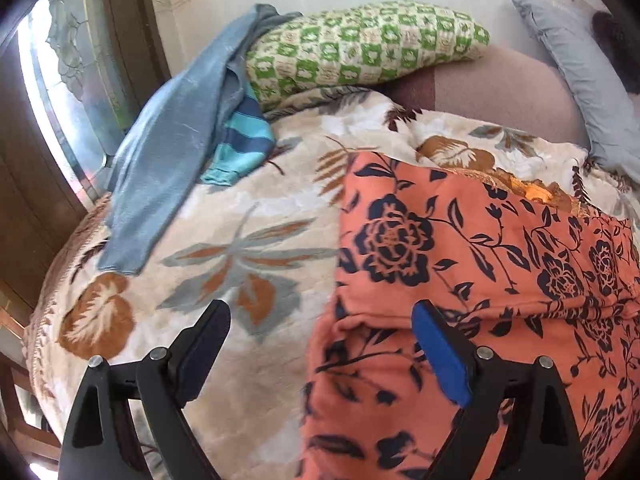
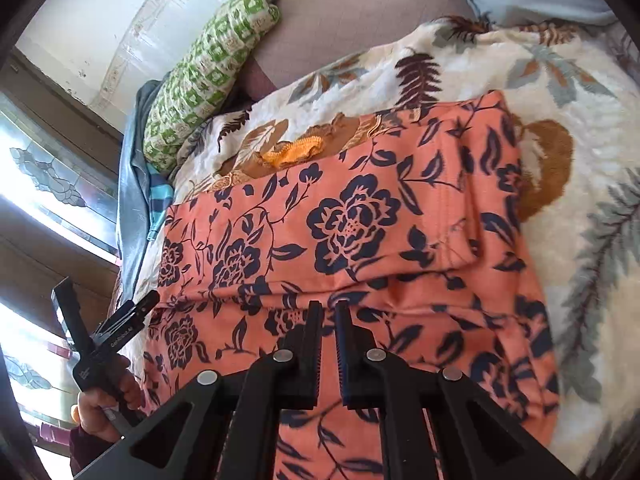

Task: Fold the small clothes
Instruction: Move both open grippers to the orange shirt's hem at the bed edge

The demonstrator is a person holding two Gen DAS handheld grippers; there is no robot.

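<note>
An orange garment with a dark blue flower print [image 1: 460, 264] lies folded over on a cream floral blanket [image 1: 240, 240]. My left gripper [image 1: 320, 312] hovers open over the garment's left edge, with its blue-padded finger above the cloth and the other above the blanket. Nothing is between its fingers. In the right wrist view the same garment [image 2: 360, 216] fills the middle, and my right gripper [image 2: 329, 308] is shut just above its near part, with no cloth visibly pinched. The left gripper [image 2: 108, 292] shows at the left edge there, held by a hand [image 2: 104, 412].
A yellow-orange embroidered cloth [image 2: 296, 152] peeks out from under the garment's far edge. A grey-blue garment [image 1: 168, 160] and a teal striped one [image 1: 244, 140] lie at the blanket's far left. Behind them are a green checked pillow [image 1: 360, 48], a pale blue pillow [image 1: 580, 72] and a window [image 1: 60, 100].
</note>
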